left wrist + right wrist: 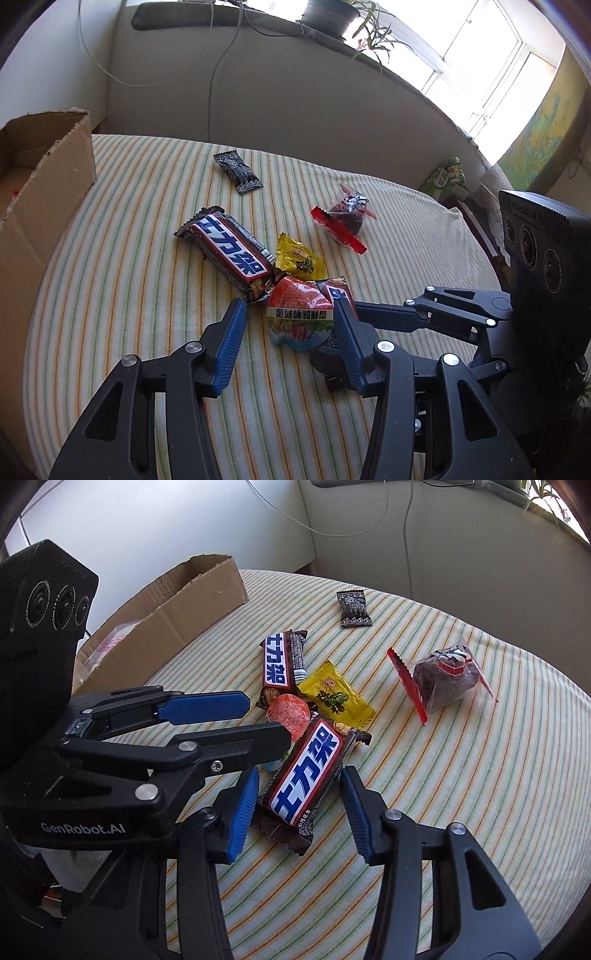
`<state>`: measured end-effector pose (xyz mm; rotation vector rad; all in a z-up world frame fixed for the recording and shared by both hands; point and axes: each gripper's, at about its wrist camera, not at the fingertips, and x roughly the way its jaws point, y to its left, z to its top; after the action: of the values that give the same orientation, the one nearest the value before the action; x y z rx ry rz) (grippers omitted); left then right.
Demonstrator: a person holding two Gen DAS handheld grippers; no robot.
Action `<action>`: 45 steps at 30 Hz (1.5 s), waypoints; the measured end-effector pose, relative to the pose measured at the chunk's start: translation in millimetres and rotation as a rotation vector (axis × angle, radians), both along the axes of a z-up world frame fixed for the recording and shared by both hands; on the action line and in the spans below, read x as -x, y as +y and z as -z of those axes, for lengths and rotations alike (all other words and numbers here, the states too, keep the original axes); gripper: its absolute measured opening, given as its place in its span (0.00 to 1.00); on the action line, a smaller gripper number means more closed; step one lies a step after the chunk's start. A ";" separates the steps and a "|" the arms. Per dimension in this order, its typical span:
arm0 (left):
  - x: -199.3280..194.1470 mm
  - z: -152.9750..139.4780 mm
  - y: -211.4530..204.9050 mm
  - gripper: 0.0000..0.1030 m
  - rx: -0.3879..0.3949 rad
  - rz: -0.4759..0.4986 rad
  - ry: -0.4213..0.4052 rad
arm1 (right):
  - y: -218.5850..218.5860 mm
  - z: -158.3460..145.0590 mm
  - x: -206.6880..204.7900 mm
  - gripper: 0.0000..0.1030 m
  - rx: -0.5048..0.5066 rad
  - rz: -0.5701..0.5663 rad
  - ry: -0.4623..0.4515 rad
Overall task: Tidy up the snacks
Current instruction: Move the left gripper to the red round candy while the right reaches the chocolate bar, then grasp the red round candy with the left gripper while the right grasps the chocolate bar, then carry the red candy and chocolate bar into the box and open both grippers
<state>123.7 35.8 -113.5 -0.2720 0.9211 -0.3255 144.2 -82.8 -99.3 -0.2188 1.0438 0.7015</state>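
Both claws spread: right claw (299, 805) straddles the chocolate bar (306, 771); centre it, squeeze mid-wrapper; left claw (288, 332) waits.

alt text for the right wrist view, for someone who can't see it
The open right gripper straddles a Snickers bar on a striped tablecloth, fingers not yet touching it. The open left gripper reaches in from the left toward a round orange snack. Behind lie a second Snickers bar, a yellow candy, other snacks and a cardboard box.
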 end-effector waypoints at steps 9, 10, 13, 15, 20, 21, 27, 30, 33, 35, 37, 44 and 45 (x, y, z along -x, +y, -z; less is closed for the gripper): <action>-5.3 5.2 -13.9 0.44 -0.043 0.025 0.012 | -1.3 1.1 0.6 0.31 0.038 -0.001 -0.023; -6.0 4.4 -16.4 0.43 -0.045 0.025 0.008 | -2.4 0.8 1.9 0.30 0.043 -0.003 -0.027; -6.2 4.5 -16.1 0.38 -0.043 0.024 0.003 | -7.1 0.2 0.8 0.29 0.040 0.002 -0.021; -5.8 5.0 -16.3 0.38 -0.047 0.023 -0.001 | -10.1 -0.2 0.8 0.29 0.039 0.003 -0.019; -1.9 3.1 -15.9 0.37 -0.073 0.016 -0.015 | -14.1 -1.5 3.8 0.29 0.044 0.017 -0.028; -0.8 2.7 -15.2 0.37 -0.074 0.014 -0.017 | -15.9 -2.1 4.4 0.29 0.041 0.021 -0.028; 8.4 -3.2 -7.2 0.36 -0.062 -0.003 -0.035 | -24.4 -6.0 6.1 0.29 0.042 0.051 -0.039; 13.1 -10.0 -4.9 0.36 -0.067 -0.011 -0.056 | -28.1 -10.1 7.1 0.29 0.039 0.060 -0.045; 17.8 -18.4 0.0 0.36 -0.064 -0.023 -0.077 | -29.3 -15.6 8.8 0.29 0.035 0.063 -0.057; 21.3 -24.2 3.7 0.36 -0.068 -0.034 -0.093 | -29.9 -21.3 10.3 0.29 0.032 0.062 -0.068; 25.3 -30.5 8.2 0.36 -0.076 -0.045 -0.109 | -28.0 -27.2 12.2 0.29 0.025 0.055 -0.079; 36.5 -45.5 36.0 0.36 -0.089 -0.109 -0.152 | -8.1 -50.2 11.6 0.29 0.013 0.024 -0.130; 37.5 -46.7 41.2 0.36 -0.088 -0.122 -0.156 | -4.8 -52.5 10.3 0.29 0.009 0.020 -0.133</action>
<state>86.2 77.0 -66.7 -0.2174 0.7590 -0.1899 133.9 -87.6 -46.8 -0.2594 0.9209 0.6558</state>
